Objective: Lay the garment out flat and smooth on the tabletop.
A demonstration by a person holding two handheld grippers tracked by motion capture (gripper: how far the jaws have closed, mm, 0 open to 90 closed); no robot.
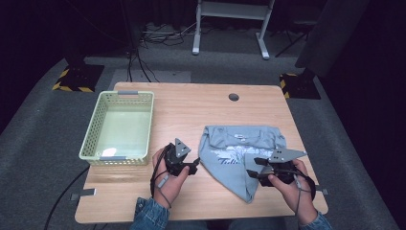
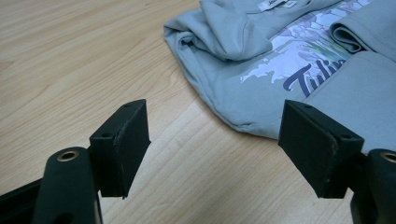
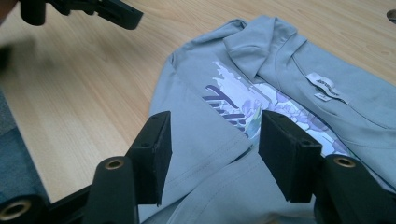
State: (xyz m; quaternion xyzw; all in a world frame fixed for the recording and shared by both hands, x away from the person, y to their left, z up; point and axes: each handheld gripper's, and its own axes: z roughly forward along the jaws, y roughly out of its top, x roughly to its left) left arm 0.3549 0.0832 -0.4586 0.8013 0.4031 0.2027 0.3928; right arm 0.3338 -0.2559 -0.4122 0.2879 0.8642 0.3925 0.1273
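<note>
The grey T-shirt (image 1: 242, 151) lies folded on the table (image 1: 201, 110). The left gripper (image 1: 195, 163) waits just beside it, jaws wide, holding nothing. The right gripper (image 1: 252, 167) hovers above it, half open, empty.

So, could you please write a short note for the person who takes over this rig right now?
Left tool: open, over bare wood beside the grey T-shirt, touching nothing.
Right tool: open above the shirt's folded part, not gripping.
Shirt: partly folded on the table, sleeves turned in, print and label showing.
Basket: on the table's left, nothing in it.
Left to do: probably finish the folding; perhaps the basket comes after.
</note>
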